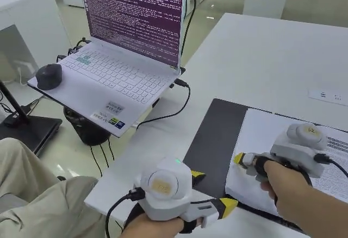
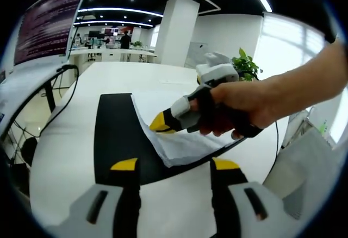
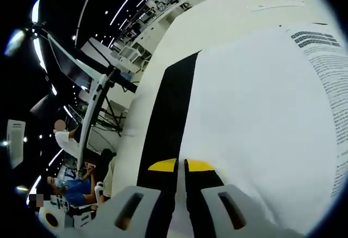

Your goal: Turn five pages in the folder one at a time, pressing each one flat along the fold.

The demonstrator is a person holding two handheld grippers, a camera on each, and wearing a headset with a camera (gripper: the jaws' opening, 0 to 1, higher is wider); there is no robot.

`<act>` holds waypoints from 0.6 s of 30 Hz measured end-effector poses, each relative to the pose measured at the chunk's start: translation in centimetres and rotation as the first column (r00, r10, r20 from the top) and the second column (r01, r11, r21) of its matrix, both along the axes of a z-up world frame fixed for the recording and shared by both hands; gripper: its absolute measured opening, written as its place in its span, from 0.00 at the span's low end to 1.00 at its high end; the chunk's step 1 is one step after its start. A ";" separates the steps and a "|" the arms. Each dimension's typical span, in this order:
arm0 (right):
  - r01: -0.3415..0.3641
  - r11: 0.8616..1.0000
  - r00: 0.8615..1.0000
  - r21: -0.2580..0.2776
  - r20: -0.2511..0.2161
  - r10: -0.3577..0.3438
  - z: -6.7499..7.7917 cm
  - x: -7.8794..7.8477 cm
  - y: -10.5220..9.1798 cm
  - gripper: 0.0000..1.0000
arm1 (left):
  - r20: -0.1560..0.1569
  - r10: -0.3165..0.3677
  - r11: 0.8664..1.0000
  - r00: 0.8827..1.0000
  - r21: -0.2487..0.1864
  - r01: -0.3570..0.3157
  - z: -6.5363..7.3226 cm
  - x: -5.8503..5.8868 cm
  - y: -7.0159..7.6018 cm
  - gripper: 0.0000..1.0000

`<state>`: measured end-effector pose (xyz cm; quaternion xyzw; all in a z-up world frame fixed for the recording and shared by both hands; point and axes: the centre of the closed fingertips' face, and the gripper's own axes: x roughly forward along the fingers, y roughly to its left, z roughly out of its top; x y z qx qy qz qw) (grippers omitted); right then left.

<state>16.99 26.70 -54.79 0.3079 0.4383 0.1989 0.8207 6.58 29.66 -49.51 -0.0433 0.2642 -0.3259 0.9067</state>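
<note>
A black folder [image 1: 215, 140] lies open near the front edge of the white table, with a white page [image 1: 261, 140] on it and printed text further right. My right gripper [image 1: 239, 159] is shut on that page's left edge. In the left gripper view the right gripper [image 2: 159, 124] holds the page [image 2: 174, 140] raised and curled off the black cover [image 2: 114, 129]. In the right gripper view my right gripper [image 3: 181, 166] has its jaws together, with the page [image 3: 255, 113] pinched between them. My left gripper [image 1: 213, 192] [image 2: 175, 164] is open just short of the folder's near edge and holds nothing.
An open laptop [image 1: 119, 58] with a mouse [image 1: 49, 76] on its deck stands on a stand to the left of the table. Its black cable [image 1: 168, 113] crosses the table edge. A white label [image 1: 329, 95] lies at the far right. My knee [image 1: 32, 194] shows at lower left.
</note>
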 end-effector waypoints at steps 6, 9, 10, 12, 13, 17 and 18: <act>-0.018 0.995 0.996 0.103 0.087 0.009 2.6 -0.9 0.2 0.03 | 0.004 -0.025 1.000 1.000 0.009 0.025 -0.1 0.6 -0.9 0.51; -0.007 0.994 0.990 0.107 0.138 -0.008 3.9 -1.0 -1.0 0.00 | 0.013 -0.048 0.999 0.999 0.006 0.048 -0.1 1.0 -2.0 0.50; -0.004 0.994 0.990 0.112 0.140 -0.012 4.2 -1.2 -1.6 0.00 | 0.015 -0.057 0.998 0.998 0.004 0.057 -0.1 1.2 -2.4 0.50; 0.002 0.991 0.991 0.134 0.132 -0.019 4.7 -1.4 -2.7 0.00 | 0.019 -0.081 0.997 0.997 0.010 0.080 -0.3 1.5 -3.5 0.49; 0.007 0.989 0.989 0.146 0.146 -0.029 5.0 -1.4 -3.2 0.00 | 0.024 -0.088 0.996 0.996 0.011 0.088 -0.3 1.8 -3.9 0.49; 0.031 0.991 0.976 0.127 0.208 -0.057 5.7 -1.2 -6.4 0.00 | 0.033 -0.105 0.994 0.994 0.030 0.104 -1.0 3.1 -5.7 0.46; 0.044 0.991 0.970 0.124 0.234 -0.073 5.9 -1.0 -7.4 0.00 | 0.036 -0.103 0.994 0.994 0.035 0.102 -1.2 3.6 -6.2 0.45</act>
